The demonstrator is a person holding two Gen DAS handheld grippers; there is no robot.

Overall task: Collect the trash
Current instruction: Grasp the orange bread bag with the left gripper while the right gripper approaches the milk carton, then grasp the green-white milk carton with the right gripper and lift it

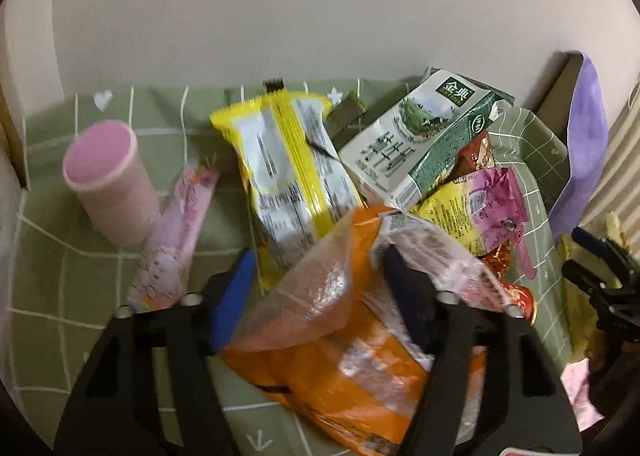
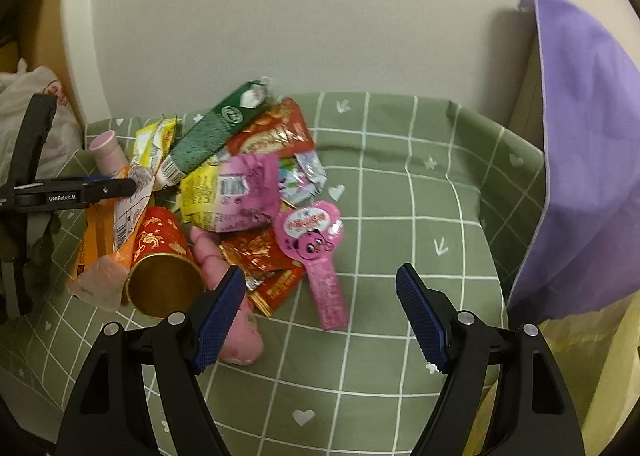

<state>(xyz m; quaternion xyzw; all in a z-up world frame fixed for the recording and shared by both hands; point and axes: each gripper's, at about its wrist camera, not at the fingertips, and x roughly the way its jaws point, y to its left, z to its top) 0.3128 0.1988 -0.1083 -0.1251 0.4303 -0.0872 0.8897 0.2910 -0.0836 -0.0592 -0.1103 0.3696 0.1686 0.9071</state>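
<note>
A pile of trash lies on a green checked tablecloth (image 2: 400,216). My left gripper (image 1: 320,276) stands open around an orange and clear snack wrapper (image 1: 340,336); the wrapper drapes over its right finger. It also shows in the right wrist view (image 2: 100,188), reaching into the pile from the left. Beyond it lie a yellow packet (image 1: 288,168), a green and white milk carton (image 1: 424,136) and a pink cup (image 1: 108,180). My right gripper (image 2: 320,316) is open and empty above the cloth, beside a pink lollipop-shaped wrapper (image 2: 316,244) and a red and gold tube (image 2: 164,264).
A purple cloth (image 2: 592,160) hangs over something at the right edge. A white plastic bag (image 2: 36,112) sits at the far left by the wall. A beige wall closes the back. Bare cloth lies right of the pile.
</note>
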